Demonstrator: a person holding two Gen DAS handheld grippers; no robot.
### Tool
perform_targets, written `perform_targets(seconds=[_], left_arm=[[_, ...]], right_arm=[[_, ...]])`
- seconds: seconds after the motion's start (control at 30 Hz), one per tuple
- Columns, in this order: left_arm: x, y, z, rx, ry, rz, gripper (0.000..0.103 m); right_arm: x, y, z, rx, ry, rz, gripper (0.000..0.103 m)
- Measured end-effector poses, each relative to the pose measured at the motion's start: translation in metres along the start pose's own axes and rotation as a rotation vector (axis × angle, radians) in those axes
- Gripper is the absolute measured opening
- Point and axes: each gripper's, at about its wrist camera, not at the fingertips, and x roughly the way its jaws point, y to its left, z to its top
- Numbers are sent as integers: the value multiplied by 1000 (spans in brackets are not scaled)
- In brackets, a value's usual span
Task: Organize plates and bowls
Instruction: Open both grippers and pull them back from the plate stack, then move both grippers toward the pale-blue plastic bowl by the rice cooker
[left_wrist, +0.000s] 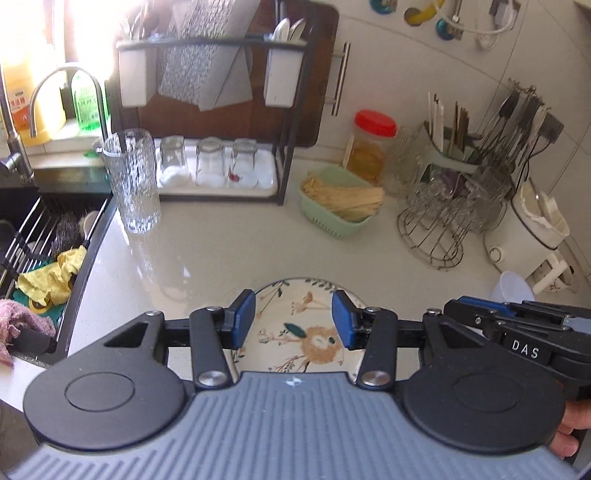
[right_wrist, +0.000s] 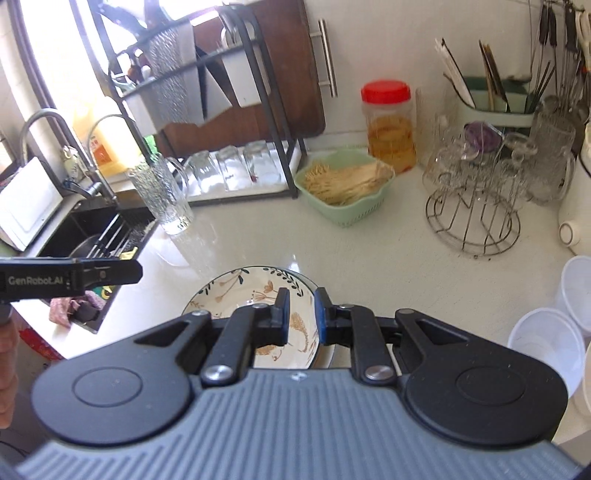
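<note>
While flat, face up: plate (left_wrist: 299, 332); right gripper (right_wrist: 301, 314) astride its rim.

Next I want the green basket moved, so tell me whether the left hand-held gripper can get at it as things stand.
Probably yes. The left hand-held gripper is open and holds nothing, and bare countertop lies between the floral plate below it and the green basket. The wire glass rack stands apart to the right.
</note>
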Motion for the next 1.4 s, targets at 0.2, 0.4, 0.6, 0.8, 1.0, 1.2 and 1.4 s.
perform_targets(seconds=[0.2, 0.4, 0.6, 0.8, 1.0, 1.2, 1.4], left_arm=[[-21, -8, -4, -30, -67, 47, 51], [-31, -17, -17, -64, -72, 71, 51], [-25, -31, -21, -62, -62, 49, 51], [-7, -59, -22, -9, -30, -9, 51], [24, -86, -24, 26, 30, -86, 53], [65, -119, -21, 84, 101, -180, 59], [119, -153, -24, 126, 216, -340, 66]], right_arm=[[-19, -10, -10, -43, -37, 47, 18], [-30, -16, -15, -66, -51, 60, 18], [-45, -29, -20, -60, -85, 38, 18], [-49, -41, -26, -28, -103, 6, 18], [-54, -59, -33, 2, -116, -46, 18], [-56, -87, -49, 60, -105, -137, 19], [-59, -104, -69, 63, -89, -203, 32]])
